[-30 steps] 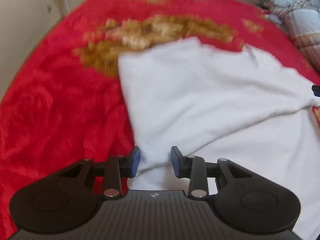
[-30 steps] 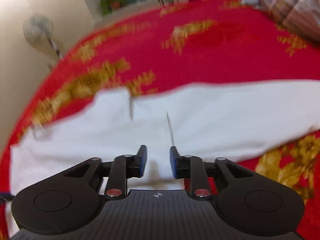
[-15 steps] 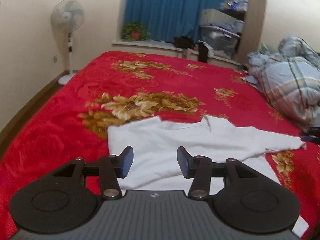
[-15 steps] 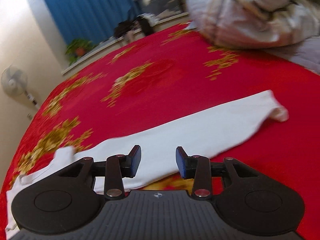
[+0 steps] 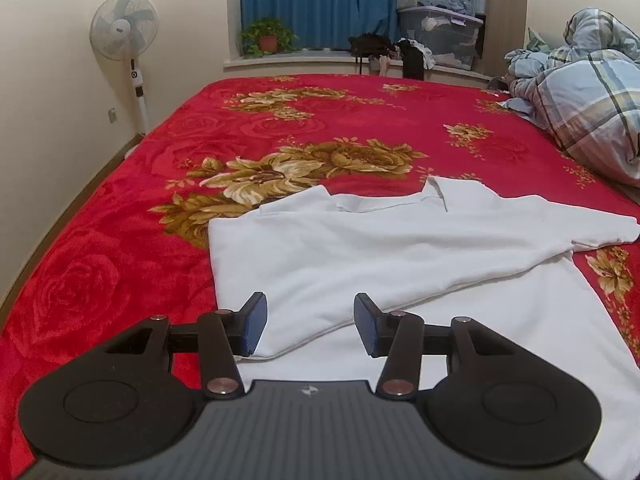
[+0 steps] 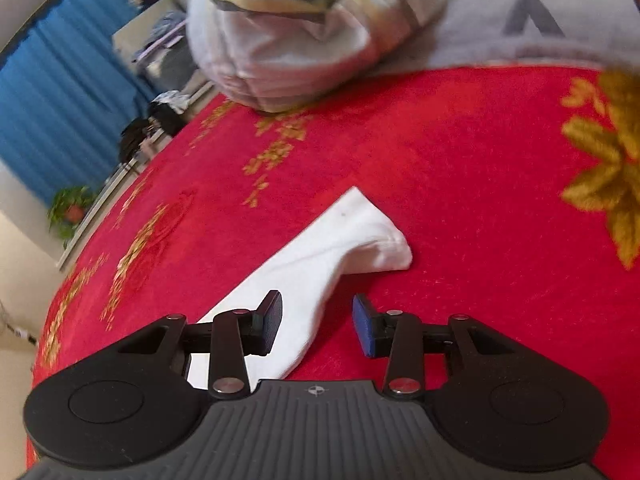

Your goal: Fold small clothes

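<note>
A white collared shirt (image 5: 360,248) lies flat on the red flowered blanket (image 5: 100,272), one side folded over its body and its right sleeve stretched out. My left gripper (image 5: 310,328) hovers open above the folded edge near the shirt's lower left, with nothing pinched. In the right wrist view the white sleeve (image 6: 344,236) ends in a ribbed cuff on the red blanket (image 6: 460,200). My right gripper (image 6: 317,322) is open just above the sleeve. The cloth runs under its left finger and into the gap, and the pads are clear of it.
A bunched plaid duvet (image 5: 580,100) lies at the bed's far right, close behind the cuff (image 6: 288,32), with a grey pillow (image 6: 540,28) beside it. A standing fan (image 5: 124,32), a potted plant (image 5: 268,36) and storage boxes (image 5: 440,32) stand past the bed.
My left gripper let go of the shirt edge, opened wider and drew back and up. My right gripper swept along the sleeve to its cuff, rolling and opening slightly.
</note>
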The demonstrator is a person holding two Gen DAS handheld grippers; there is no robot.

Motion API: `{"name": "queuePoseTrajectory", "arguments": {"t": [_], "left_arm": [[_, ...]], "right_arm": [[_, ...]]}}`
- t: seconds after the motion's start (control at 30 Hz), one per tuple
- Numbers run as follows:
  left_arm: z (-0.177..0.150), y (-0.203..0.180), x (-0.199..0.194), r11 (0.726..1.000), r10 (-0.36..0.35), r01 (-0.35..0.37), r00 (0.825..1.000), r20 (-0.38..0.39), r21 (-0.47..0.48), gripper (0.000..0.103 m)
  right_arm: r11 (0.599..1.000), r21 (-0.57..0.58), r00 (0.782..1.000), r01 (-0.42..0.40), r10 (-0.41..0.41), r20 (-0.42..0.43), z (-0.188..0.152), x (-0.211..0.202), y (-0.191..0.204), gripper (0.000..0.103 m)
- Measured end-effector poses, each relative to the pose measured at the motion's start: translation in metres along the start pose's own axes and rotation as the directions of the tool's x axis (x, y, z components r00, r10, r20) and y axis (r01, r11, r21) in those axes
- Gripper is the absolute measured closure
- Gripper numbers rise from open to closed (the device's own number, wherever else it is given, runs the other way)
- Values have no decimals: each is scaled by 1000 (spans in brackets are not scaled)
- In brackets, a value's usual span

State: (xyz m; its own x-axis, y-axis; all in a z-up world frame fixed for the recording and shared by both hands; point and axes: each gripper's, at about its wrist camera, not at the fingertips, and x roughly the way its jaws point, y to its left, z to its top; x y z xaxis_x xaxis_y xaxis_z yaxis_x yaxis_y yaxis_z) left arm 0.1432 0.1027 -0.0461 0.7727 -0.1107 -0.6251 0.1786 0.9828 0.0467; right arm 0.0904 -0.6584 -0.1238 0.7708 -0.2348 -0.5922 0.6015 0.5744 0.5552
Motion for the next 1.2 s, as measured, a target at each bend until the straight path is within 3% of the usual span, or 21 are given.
{"name": "queuePoseTrajectory", "arguments": {"t": [0.23, 0.53, 0.67, 0.8, 0.9, 1.0, 1.1, 1.2], "left_arm": [[3, 10, 9, 999, 1, -2, 1000, -17, -39, 50], [6, 22, 12, 996, -5, 3, 1000, -29, -85, 50], [6, 21, 11, 996, -9, 7, 1000, -30, -84, 50], [5, 20, 11, 997, -6, 3, 999, -32, -76, 50], [4, 22, 11, 997, 5, -8, 999, -35, -77, 50], [5, 26, 9, 996, 12, -15, 999, -33, -91, 50], [8, 32, 6, 993, 20, -23, 1000, -21, -112, 50], [11, 42, 3, 987, 35, -37, 999, -13, -156, 50]], "right_arm": [[998, 59, 1000, 19, -19, -10, -2, 40, 1, 61], [998, 45, 999, 43, -44, 12, -4, 52, 14, 65], [997, 53, 999, 48, -49, 13, -5, 50, 13, 73], [996, 63, 998, 59, -61, 19, -4, 49, 11, 95], [996, 55, 996, 74, -76, 48, -3, 46, 16, 99], [994, -33, 988, 102, -97, 118, -2, 36, 45, 99], [968, -244, 976, 56, -2, 216, -14, 8, 115, 99], [873, -476, 944, -110, 241, 224, -56, -43, 210, 99]]}}
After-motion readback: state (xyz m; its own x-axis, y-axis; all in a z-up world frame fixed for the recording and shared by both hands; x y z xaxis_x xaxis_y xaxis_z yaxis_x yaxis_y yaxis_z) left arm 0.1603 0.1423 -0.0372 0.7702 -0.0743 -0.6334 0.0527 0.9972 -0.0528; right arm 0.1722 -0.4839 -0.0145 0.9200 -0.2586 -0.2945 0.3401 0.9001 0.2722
